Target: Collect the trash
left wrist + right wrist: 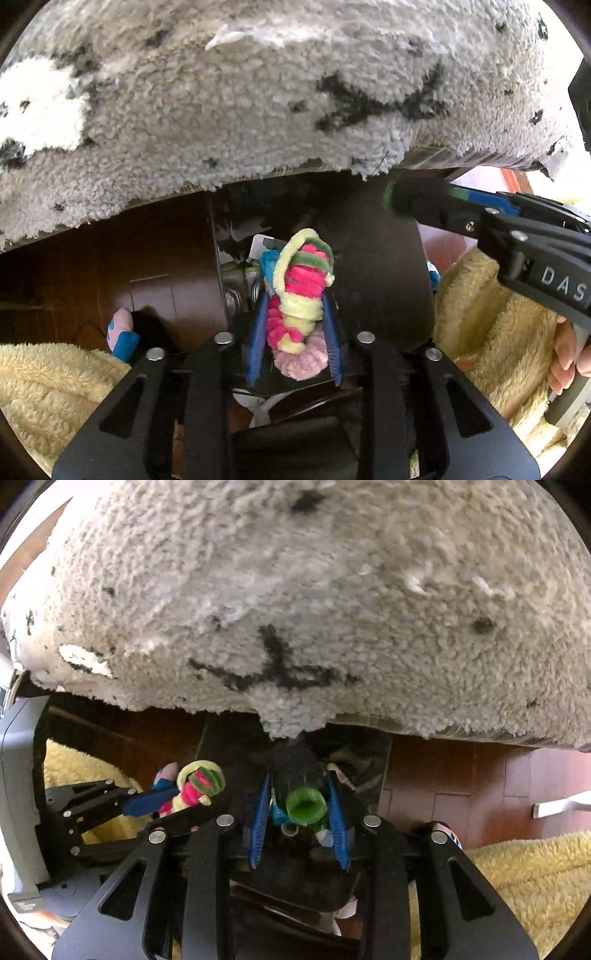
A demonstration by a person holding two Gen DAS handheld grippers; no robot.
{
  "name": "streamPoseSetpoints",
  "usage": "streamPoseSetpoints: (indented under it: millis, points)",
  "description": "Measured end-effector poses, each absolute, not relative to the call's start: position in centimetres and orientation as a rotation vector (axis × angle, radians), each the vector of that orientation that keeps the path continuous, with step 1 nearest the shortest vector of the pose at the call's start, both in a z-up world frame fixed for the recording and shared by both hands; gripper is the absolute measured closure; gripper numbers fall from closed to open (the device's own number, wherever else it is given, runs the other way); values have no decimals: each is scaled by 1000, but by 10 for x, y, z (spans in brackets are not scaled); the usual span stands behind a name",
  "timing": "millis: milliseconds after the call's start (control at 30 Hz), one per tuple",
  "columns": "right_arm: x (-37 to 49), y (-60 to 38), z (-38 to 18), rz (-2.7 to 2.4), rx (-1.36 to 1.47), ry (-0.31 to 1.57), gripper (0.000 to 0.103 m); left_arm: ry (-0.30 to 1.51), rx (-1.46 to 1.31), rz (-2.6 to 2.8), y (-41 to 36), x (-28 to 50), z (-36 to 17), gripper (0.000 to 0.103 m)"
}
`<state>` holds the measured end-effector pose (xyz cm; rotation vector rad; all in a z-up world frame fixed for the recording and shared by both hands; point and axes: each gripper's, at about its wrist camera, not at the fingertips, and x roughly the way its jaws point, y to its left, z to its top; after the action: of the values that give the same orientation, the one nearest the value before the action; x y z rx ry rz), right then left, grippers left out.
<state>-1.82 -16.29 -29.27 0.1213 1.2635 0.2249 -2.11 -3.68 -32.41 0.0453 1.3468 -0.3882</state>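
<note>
My left gripper [295, 295] is shut on a coiled pipe-cleaner bundle [299, 295] in pink, yellow, green and pale pink; it also shows in the right wrist view [195, 786]. My right gripper [299, 782] is shut on a black and green pipe-cleaner coil [301, 797]; its green tip shows in the left wrist view [393, 192]. Both grippers hang over a dark open bin [384, 280] with scraps inside. The bin also shows under the right gripper [354, 771].
A shaggy grey rug [258, 110] with black marks fills the upper half of both views, its edge just beyond the bin. Dark red-brown wooden floor [461, 775] lies below it. Yellow fleece sleeves [491, 325] and a hand [569, 354] sit near the grippers.
</note>
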Motion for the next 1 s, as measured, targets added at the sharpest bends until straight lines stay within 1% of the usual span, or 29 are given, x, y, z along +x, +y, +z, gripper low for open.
streamPoseSetpoints:
  millis: [33, 67, 100, 133, 167, 233, 367, 400, 433, 533, 633, 700, 767, 867, 900, 1000]
  points:
    - [-18, -164, -293, 217, 127, 1263, 63, 1348, 49, -381, -36, -22, -327, 65]
    - [-18, -165, -293, 202, 130, 1260, 56, 1348, 49, -375, -35, -21, -327, 62]
    - [-18, -167, -293, 192, 132, 1258, 43, 1346, 48, -368, -34, -21, -327, 58]
    - [-18, -169, -293, 178, 135, 1253, 38, 1345, 44, -365, -31, -21, -327, 55]
    - [-18, -171, -292, 167, 139, 1251, 37, 1344, 39, -361, -30, -20, -327, 52]
    - [-18, -176, -292, 138, 153, 1249, 25, 1344, 30, -358, -24, -19, -327, 44]
    - [-19, -186, -290, 106, 173, 1242, 21, 1345, 6, -344, -16, -19, -327, 39]
    - [-20, -188, -289, 102, 172, 1239, 18, 1342, 3, -341, -15, -19, -326, 38]
    - [-21, -189, -286, 99, 168, 1232, 14, 1339, 3, -340, -15, -19, -325, 35]
    - [-25, -190, -271, 90, 145, 1188, 8, 1298, 14, -335, -17, -22, -310, 30]
    - [-34, -191, -247, 72, 114, 1109, 4, 1207, 54, -310, -18, -27, -280, 27]
    - [-40, -188, -226, 48, 81, 1036, 4, 1114, 98, -267, -16, -32, -252, 26]
    - [-46, -189, -198, 28, 54, 949, 4, 1045, 120, -242, -12, -34, -227, 23]
    - [-55, -194, -153, -8, 18, 817, 4, 930, 104, -211, -2, -36, -182, 21]
    - [-58, -195, -133, -24, -2, 759, 4, 883, 89, -207, 3, -37, -162, 19]
    - [-66, -197, -95, -48, -35, 658, 4, 768, 56, -207, 11, -42, -118, 10]
